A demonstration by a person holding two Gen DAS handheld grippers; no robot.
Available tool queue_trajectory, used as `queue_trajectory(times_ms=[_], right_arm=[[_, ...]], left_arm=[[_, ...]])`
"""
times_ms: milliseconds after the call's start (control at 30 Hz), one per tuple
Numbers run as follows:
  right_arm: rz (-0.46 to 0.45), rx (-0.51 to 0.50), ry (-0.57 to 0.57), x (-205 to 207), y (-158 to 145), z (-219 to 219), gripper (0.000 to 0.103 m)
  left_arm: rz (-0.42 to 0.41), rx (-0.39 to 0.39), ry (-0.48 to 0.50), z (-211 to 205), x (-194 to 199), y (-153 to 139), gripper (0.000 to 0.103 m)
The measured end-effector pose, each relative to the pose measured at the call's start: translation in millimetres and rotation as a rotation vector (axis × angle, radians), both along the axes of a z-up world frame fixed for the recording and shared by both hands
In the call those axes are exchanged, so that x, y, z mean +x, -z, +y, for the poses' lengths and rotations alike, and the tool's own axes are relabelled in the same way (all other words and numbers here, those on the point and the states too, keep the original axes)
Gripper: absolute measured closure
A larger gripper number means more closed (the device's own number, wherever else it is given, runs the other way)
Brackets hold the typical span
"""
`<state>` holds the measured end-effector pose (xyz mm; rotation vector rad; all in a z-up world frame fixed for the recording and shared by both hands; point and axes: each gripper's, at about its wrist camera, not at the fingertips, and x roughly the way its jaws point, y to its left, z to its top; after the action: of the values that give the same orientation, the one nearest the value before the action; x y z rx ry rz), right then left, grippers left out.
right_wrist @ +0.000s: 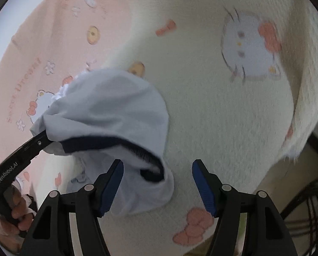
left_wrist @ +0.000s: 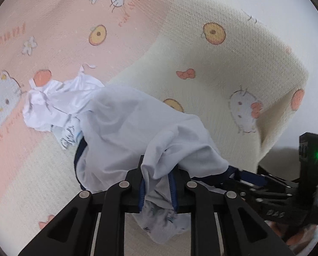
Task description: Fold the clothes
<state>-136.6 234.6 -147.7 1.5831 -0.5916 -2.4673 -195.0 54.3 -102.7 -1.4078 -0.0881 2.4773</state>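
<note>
Left gripper (left_wrist: 158, 183): fingers clamped on a fold of the pale blue garment (left_wrist: 120, 128), lifting it off the blanket (left_wrist: 201, 55)
Right gripper (right_wrist: 158, 184): fingers spread wide, gripping nothing; the garment's dark-trimmed edge hangs just beside its left pad
Garment: draped from the left gripper, its far end trailing onto the blanket's pink part
Crumpled white cloth (left_wrist: 45, 104): touching the garment's far end
Hand (right_wrist: 16, 211): holding the left gripper's handle
</note>
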Motion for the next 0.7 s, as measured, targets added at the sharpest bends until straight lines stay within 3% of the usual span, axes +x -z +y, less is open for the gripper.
queue_trajectory(times_ms=[133,233,367,700], right_arm=[[0.113,0.094,-0.079,7,-21,-16,0.036],[0.209,0.192,-0.146,17,-39,-32,0.031],[0.307,0.293,-0.227,18,-51,-54,0.029],[0.343,0.292,-0.286,-21,-59,-83,0.03]], left_arm=[[-0.024,0.065,-0.01,-4,-3,-3,0.087],[-0.053,0.105,0.001,-5,-7,-1,0.087],[-0.052,0.099,0.021,-3,-9,-2,0.087],[-0.045,0.108,0.027,0,-13,-4,0.087]])
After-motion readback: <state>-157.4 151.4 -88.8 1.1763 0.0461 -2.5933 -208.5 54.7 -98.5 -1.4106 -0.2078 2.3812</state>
